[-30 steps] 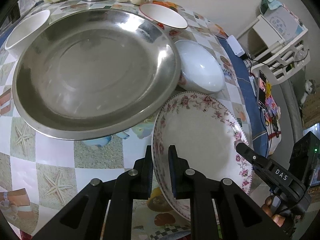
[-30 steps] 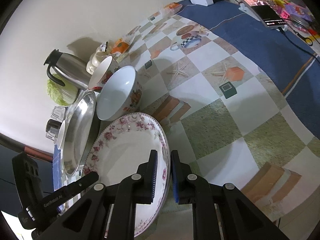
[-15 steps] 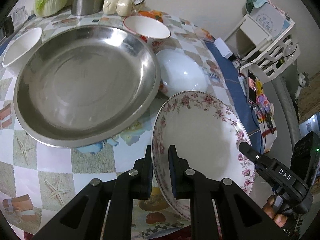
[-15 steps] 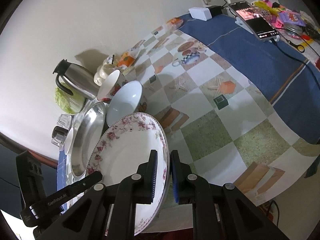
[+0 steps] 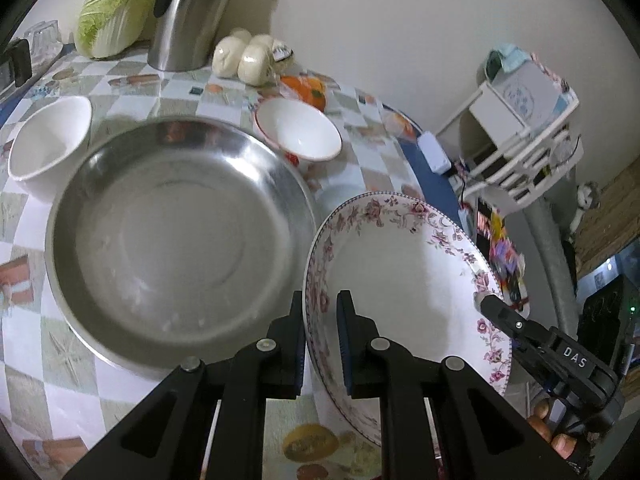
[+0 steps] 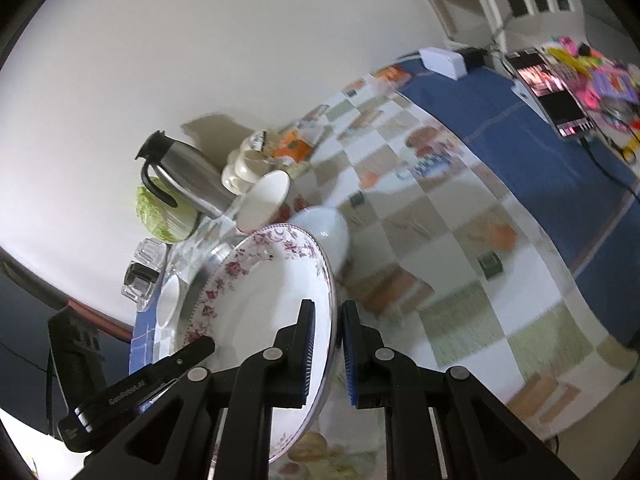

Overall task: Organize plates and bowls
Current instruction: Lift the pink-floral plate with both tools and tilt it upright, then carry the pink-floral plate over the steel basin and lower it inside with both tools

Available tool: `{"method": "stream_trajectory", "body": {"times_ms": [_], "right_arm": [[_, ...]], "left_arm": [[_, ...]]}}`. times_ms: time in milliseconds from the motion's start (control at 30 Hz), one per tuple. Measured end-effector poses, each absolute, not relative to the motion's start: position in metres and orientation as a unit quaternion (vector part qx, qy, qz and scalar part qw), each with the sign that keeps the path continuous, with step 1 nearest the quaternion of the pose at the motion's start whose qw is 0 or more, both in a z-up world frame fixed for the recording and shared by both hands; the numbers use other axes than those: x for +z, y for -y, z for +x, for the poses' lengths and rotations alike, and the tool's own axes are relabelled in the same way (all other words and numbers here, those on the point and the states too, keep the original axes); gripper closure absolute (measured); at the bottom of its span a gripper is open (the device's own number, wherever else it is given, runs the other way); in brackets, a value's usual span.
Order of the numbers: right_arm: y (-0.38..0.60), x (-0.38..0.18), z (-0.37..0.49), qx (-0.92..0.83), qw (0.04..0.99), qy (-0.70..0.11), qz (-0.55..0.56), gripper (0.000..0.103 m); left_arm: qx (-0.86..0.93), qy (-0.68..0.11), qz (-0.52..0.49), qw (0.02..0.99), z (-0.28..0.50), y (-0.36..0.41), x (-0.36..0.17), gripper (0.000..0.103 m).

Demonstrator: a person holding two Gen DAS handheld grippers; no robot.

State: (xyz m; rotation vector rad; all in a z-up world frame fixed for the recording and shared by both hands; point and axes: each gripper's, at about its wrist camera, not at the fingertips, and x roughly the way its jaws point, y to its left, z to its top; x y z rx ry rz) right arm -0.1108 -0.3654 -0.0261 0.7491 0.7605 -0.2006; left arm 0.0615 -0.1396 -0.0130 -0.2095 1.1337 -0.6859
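Note:
A white plate with a pink flower rim [image 5: 404, 276] is held up above the table by both grippers. My left gripper [image 5: 320, 332] is shut on its near left rim. My right gripper [image 6: 326, 344] is shut on the opposite rim of the plate [image 6: 260, 308]. A large steel dish [image 5: 172, 236] lies on the table to the left of the plate. A red-rimmed bowl [image 5: 298, 130] stands behind the dish and a plain white bowl [image 5: 50, 138] at its left. A white bowl [image 6: 326, 236] sits behind the plate in the right wrist view.
A steel jug [image 5: 188, 16], a cabbage [image 5: 112, 8] and white buns [image 5: 244, 56] stand along the wall. Glasses [image 6: 142, 272] stand at the table's far end. A phone [image 6: 552, 96] and a white box [image 6: 442, 60] lie on the blue cloth.
Both grippers have lifted the flowered plate higher off the table, so the table and dishes look farther away. The white bowl beside the steel dish is now hidden behind the plate in the left view.

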Motion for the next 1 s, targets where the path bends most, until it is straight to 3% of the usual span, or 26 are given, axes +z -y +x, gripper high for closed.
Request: {"method": "stream_trajectory", "body": {"times_ms": [300, 1000], "right_arm": [[0.360, 0.004, -0.061, -0.066, 0.869, -0.340, 0.353, 0.088], [0.286, 0.009, 0.036, 0.025, 0.879, -0.360, 0.311, 0.089]], "left_arm": [[-0.306, -0.504, -0.128, 0.798, 0.103, 0.124, 0.003, 0.088], [-0.228, -0.459, -0.188, 0.838, 0.157, 0.021, 0.028, 0.088]]}}
